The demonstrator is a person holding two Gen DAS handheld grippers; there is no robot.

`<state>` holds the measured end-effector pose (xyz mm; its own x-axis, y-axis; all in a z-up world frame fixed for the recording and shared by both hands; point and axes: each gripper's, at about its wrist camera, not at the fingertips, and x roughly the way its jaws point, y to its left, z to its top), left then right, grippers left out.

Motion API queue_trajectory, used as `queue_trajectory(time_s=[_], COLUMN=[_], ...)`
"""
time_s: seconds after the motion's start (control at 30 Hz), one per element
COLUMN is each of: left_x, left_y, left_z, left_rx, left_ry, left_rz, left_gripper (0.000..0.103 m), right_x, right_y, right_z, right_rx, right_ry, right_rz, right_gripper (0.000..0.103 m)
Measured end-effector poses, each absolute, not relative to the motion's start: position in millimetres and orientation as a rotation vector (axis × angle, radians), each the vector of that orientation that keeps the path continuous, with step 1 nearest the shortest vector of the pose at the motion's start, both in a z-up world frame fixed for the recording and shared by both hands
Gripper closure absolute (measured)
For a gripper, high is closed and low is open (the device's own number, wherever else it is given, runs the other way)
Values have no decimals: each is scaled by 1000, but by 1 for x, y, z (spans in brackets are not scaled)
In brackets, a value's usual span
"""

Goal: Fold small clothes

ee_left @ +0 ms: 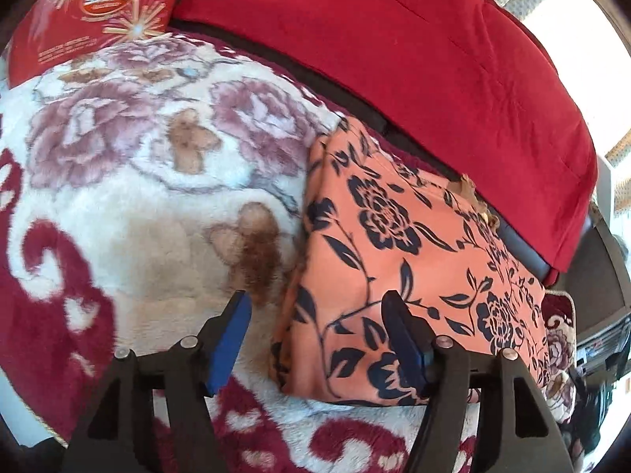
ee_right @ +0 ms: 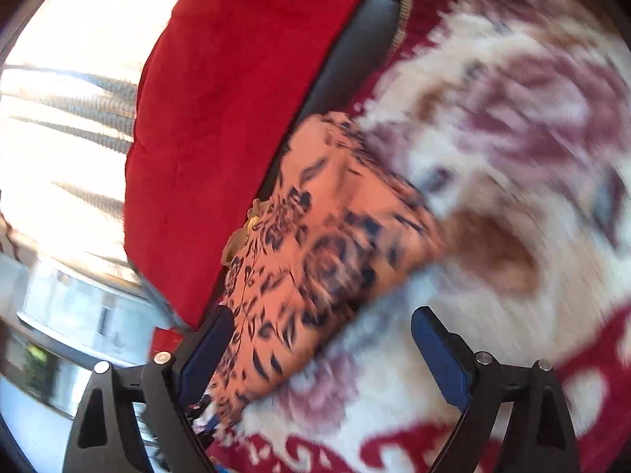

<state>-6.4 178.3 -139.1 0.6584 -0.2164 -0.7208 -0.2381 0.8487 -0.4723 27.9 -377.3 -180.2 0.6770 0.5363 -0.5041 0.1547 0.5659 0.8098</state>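
An orange garment with a dark floral print [ee_left: 398,260] lies folded into a flat rectangle on a floral plush blanket [ee_left: 130,181]. My left gripper [ee_left: 315,303] is open and empty, its blue-padded fingers spread over the garment's left edge. The garment also shows in the blurred right wrist view [ee_right: 315,244]. My right gripper [ee_right: 319,323] is open and empty, its fingers wide apart just above the garment's near end.
A red cushion [ee_left: 414,51] lies along the far side behind a dark seat edge [ee_left: 339,90]. A red printed bag [ee_left: 90,15] sits at the far left. The red cushion [ee_right: 221,110] and a bright window [ee_right: 67,118] fill the left of the right wrist view.
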Motion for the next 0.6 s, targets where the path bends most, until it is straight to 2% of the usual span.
queue_trajectory(time_s=[0.1,0.17,0.2,0.23,0.27,0.3,0.33,0.6], left_x=[10,14,18,23,27,32,33,-31], left_y=[164,156,152,149,148,147,147,155], left_z=[-152,-152,-151,-150,-148,-145,-139,-41], left_rx=[-544,-507,-497,-486,-483,-486,-487,-413], left_ry=[926,899,903,909,913,932,930,702], left_rz=[7,30,32,21,9,-8,-6,-102], left_gripper=[26,24,25,44,67,79,81,82], right_x=[52,69,79,90,99,105,107,29], right_y=[-374,-371,-372,-370,-370,-369,-367,-339], right_z=[-191,-185,-188,-194,-203,-207,-199,-80], right_rx=[985,957,978,1019,1069,1095,1052,804], right_ry=[833,797,802,823,857,877,873,675], right_rz=[197,171,167,159,166,165,154,300], right_gripper=[10,12,26,72,94,92,92,93])
